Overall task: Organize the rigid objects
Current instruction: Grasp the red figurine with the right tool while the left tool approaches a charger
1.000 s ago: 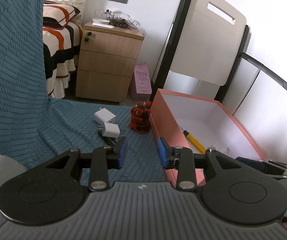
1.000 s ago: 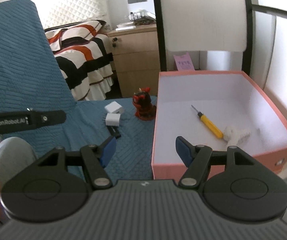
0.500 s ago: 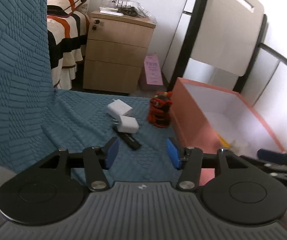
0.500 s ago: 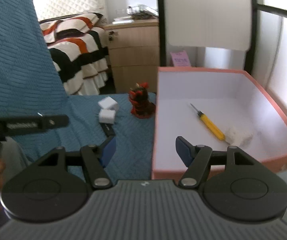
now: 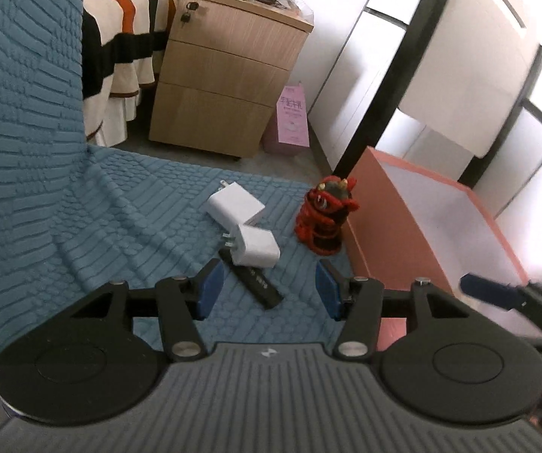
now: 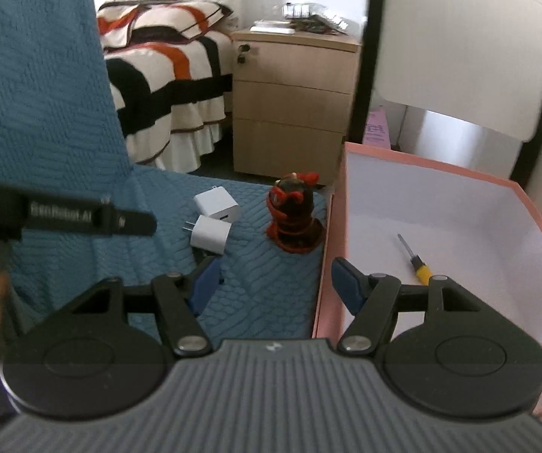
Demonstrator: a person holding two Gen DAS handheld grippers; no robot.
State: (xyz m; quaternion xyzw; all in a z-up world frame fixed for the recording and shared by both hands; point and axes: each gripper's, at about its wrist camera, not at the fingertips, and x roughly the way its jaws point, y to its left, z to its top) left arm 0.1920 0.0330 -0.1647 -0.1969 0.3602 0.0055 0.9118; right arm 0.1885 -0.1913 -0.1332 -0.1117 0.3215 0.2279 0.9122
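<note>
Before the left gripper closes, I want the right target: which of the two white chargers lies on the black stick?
The nearer charger, the one with its prongs pointing left, rests on the black stick. The farther charger lies behind it on the blue cover, clear of the stick.

"GenRobot.AI" on left tongs' side point(image 6: 63, 216)

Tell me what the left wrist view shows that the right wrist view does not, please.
Only the left wrist view shows the whole black stick lying under the nearer charger, and the right tool's tip. Only the right wrist view shows the screwdriver inside the box, and the left tool's arm. Both show two white chargers, the red figurine, the pink box, the wooden cabinet and the striped bed.
</note>
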